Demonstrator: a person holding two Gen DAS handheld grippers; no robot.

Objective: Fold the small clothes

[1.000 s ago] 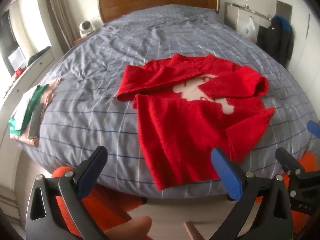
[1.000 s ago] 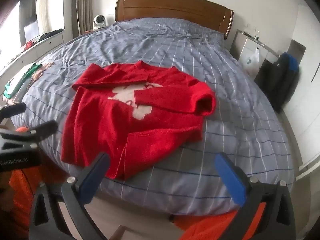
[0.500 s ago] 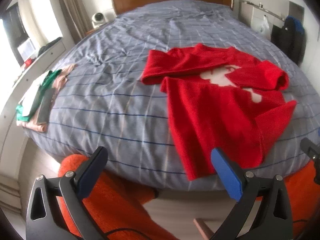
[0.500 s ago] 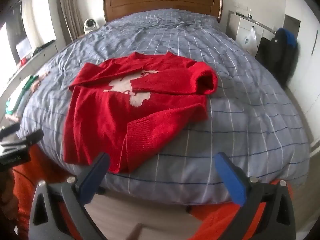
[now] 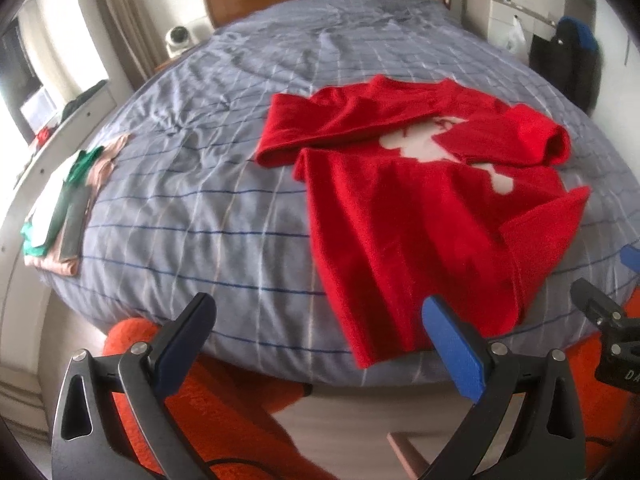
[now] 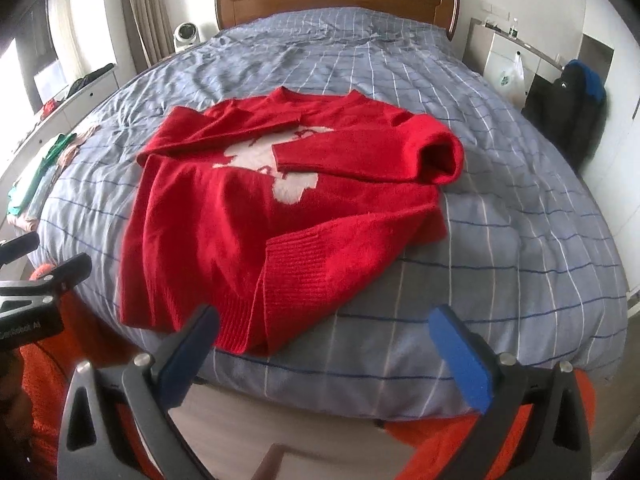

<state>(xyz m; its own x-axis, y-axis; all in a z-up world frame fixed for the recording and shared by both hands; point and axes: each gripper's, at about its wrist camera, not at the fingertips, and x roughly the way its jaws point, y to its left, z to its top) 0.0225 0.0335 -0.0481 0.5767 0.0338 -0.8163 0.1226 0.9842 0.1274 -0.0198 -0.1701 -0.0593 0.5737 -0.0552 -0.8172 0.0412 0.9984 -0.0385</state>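
A red knitted sweater (image 5: 420,208) (image 6: 256,216) with a white figure on its chest lies on the grey checked bed (image 5: 208,200) (image 6: 500,240). Both sleeves are folded in across the chest, and the hem's right corner is turned up. My left gripper (image 5: 320,340) hangs open past the bed's near edge, left of the hem and apart from it. My right gripper (image 6: 324,344) is open too, just off the near edge below the hem, holding nothing. Each gripper shows at the other view's side.
A stack of folded clothes (image 5: 60,208) (image 6: 32,188) sits at the bed's left edge. Wooden headboard (image 6: 336,0) at the far end. A dark jacket (image 6: 572,108) hangs at the right wall. Orange trouser legs (image 5: 224,412) and bare floor lie below the grippers.
Both grippers have drifted left along the foot of the bed, so the sweater sits further right in each view. The sweater itself has not moved, and both grippers stayed open.
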